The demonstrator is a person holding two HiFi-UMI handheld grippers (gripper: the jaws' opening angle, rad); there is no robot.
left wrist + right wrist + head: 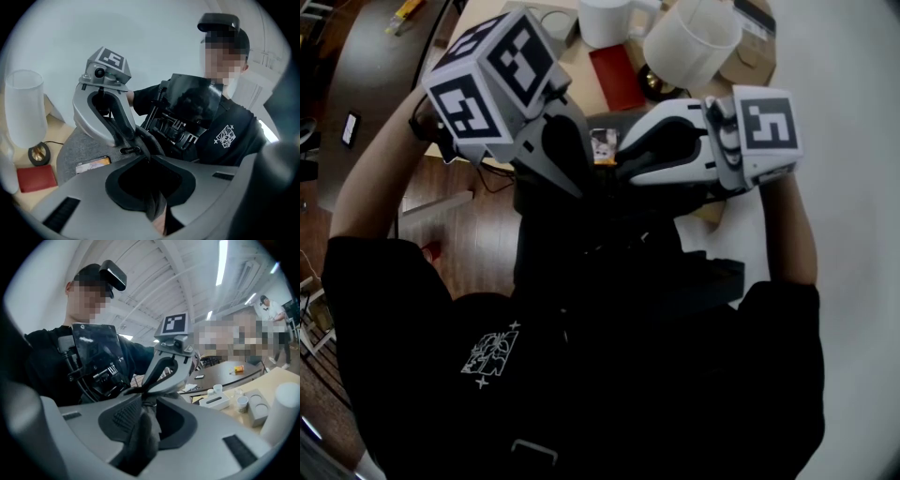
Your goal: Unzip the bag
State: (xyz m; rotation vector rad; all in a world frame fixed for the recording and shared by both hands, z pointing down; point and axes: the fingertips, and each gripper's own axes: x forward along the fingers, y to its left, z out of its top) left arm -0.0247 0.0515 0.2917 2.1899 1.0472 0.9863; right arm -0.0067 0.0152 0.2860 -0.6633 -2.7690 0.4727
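Note:
I hold a dark grey bag [609, 253] up in front of the person's chest, between both grippers. In the left gripper view its felt-like side [77, 147] shows an orange label [93, 164] and a small metal zipper pull [129, 150]. My left gripper [149, 157] is shut on a fold of the bag's dark fabric. Opposite it, my right gripper [143, 401] is shut on another fold of the same fabric. In the head view the left gripper [572, 183] and right gripper [628, 159] stand tip to tip, close together. The zipper's line is mostly hidden.
A table lies beyond the grippers with a white lamp shade [689, 42], a red wallet [616, 77] and a white cylinder [605, 21]. In the right gripper view a tissue box [214, 401] and cups [242, 402] stand on a table; a person stands far off.

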